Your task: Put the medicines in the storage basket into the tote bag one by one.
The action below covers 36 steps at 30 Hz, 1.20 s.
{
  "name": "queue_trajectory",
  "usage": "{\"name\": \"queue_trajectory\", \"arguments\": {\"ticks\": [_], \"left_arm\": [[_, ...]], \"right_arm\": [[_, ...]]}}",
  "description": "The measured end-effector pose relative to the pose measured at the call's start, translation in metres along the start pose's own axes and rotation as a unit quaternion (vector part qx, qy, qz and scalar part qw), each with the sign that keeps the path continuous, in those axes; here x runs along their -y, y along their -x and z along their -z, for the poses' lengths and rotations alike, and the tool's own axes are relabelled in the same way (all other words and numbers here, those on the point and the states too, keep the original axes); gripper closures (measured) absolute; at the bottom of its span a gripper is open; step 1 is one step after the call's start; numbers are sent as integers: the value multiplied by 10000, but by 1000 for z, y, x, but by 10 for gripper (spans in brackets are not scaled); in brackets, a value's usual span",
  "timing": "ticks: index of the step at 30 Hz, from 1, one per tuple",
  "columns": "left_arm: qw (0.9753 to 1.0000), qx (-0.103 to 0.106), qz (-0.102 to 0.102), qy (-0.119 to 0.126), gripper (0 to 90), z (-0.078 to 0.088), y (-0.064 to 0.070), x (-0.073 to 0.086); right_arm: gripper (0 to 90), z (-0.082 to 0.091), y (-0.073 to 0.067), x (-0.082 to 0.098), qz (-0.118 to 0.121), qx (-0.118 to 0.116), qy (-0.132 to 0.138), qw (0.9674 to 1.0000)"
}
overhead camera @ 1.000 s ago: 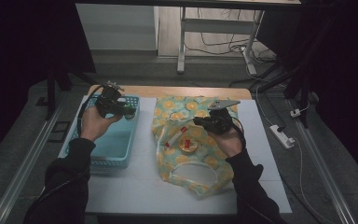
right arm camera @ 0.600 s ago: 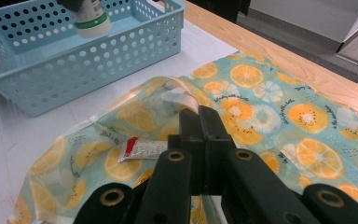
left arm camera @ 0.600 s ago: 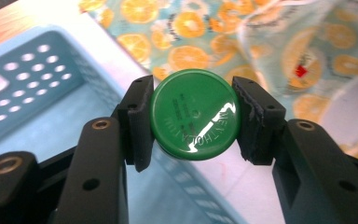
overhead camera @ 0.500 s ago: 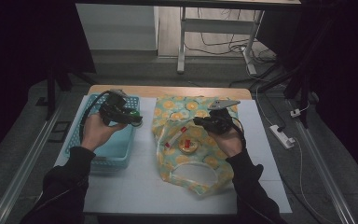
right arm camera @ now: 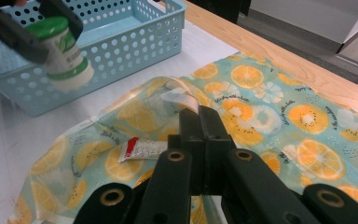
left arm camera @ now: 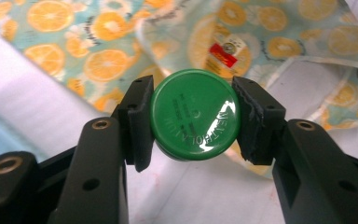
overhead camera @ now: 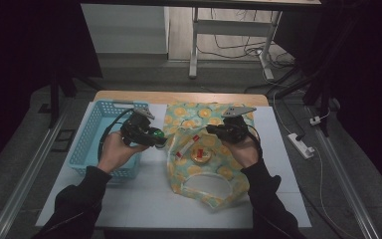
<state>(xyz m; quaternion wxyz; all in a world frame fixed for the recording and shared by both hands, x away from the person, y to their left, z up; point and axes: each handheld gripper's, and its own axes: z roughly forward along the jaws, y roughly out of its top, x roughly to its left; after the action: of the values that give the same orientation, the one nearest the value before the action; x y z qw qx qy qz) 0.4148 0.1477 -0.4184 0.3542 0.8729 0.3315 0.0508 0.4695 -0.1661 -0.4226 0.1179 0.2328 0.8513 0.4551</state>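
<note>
High view: the left hand-held gripper (overhead camera: pixel 155 135) hangs over the gap between the blue basket (overhead camera: pixel 95 130) and the orange-print bag (overhead camera: pixel 206 149), pinching a green-capped jar (overhead camera: pixel 157 134) clear of the bench (overhead camera: pixel 144 199). The right hand-held gripper (overhead camera: pixel 214 130) sits at the bag's upper edge; the bag lies open on the bench with a round orange thing (overhead camera: pixel 201 154) and a small tube (overhead camera: pixel 188 147) inside.

Left gripper view: the jar's green cap (left arm camera: pixel 194 120) faces the camera, gripped on both sides by the black pads, with the bag (left arm camera: pixel 98 60) below and beyond it.

Right gripper view: the right hand-held gripper's (right arm camera: pixel 200 135) jaws are pressed together on a fold of the bag's (right arm camera: pixel 279 112) fabric. The tube (right arm camera: pixel 142 149) lies just beside them in the bag. Farther off, the left hand-held gripper (right arm camera: pixel 32 25) holds the jar (right arm camera: pixel 63 53) tilted in the air in front of the basket (right arm camera: pixel 135 46).
</note>
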Motion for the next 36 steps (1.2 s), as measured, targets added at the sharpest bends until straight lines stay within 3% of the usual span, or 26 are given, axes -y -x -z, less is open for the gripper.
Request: {"name": "queue_trajectory", "arguments": {"ticks": [13,36], "left_arm": [[9986,208,-452,-178,523,-31,30,-17],[9973,328,-630,-187,523,-86,47,-51]], "right_arm": [[900,-1,-1,0,15,3,-3,10000],[900,-2,-1,0,7,-3,-5,10000]]}}
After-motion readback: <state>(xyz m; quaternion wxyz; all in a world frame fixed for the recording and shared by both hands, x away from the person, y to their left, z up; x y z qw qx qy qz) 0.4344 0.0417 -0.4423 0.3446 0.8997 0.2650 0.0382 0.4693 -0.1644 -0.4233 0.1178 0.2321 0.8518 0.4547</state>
